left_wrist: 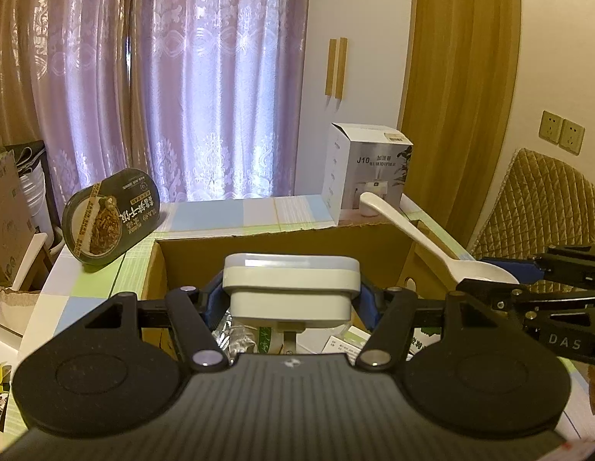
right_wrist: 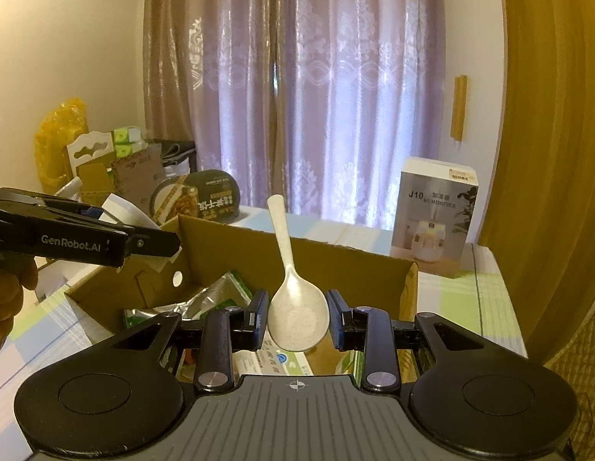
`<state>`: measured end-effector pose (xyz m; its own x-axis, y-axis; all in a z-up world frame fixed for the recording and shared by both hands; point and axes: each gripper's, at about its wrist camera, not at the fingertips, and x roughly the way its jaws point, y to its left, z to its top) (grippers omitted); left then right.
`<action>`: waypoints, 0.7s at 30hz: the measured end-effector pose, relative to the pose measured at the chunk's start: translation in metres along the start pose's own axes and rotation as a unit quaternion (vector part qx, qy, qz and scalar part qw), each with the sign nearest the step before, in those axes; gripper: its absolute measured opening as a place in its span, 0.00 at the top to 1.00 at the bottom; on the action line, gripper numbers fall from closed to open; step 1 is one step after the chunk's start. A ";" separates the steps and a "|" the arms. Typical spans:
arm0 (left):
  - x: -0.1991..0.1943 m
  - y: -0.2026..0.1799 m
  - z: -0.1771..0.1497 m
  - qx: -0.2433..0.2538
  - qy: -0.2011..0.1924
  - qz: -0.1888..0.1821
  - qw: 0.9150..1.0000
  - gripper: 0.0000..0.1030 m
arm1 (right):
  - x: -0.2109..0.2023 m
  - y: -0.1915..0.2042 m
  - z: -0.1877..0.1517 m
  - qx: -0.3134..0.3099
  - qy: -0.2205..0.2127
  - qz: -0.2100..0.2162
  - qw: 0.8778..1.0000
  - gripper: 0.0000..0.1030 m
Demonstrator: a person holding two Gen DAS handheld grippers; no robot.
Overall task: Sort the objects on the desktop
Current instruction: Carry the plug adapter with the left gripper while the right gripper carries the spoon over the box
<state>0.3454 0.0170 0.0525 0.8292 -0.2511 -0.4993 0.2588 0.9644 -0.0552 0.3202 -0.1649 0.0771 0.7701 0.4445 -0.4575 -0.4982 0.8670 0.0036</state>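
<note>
Left jaws gripping white case point(left_wrist: 291, 288), right jaws pinching spoon point(right_wrist: 297, 319), above cardboard box point(right_wrist: 336, 261), humidifier carton point(right_wrist: 432, 215) behind.

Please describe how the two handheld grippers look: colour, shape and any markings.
Both the left gripper and the right gripper are matte black, with two round discs, a ribbed grey centre plate, silver pivot pins and blue-padded jaws. Side markings read "GenRobot.AI" on the left and "DAS" on the right. No cables show.
</note>
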 end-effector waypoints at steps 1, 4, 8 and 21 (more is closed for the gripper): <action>0.001 0.000 -0.001 0.001 0.002 0.000 1.000 0.41 | 0.001 -0.001 -0.001 0.001 0.001 0.000 1.000 0.72; 0.007 -0.002 -0.005 0.002 0.009 -0.002 1.000 0.41 | 0.004 -0.002 -0.003 0.003 0.005 0.000 1.000 0.72; 0.015 -0.004 -0.011 0.002 0.019 -0.003 1.000 0.41 | 0.007 -0.004 -0.006 0.006 0.009 0.000 1.000 0.72; 0.029 -0.006 -0.015 0.006 0.032 -0.006 0.999 0.41 | 0.012 -0.006 -0.010 0.009 0.014 -0.001 1.000 0.72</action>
<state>0.3602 0.0053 0.0250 0.7928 -0.2564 -0.5529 0.2747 0.9601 -0.0513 0.3286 -0.1674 0.0622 0.7589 0.4368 -0.4830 -0.4893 0.8719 0.0197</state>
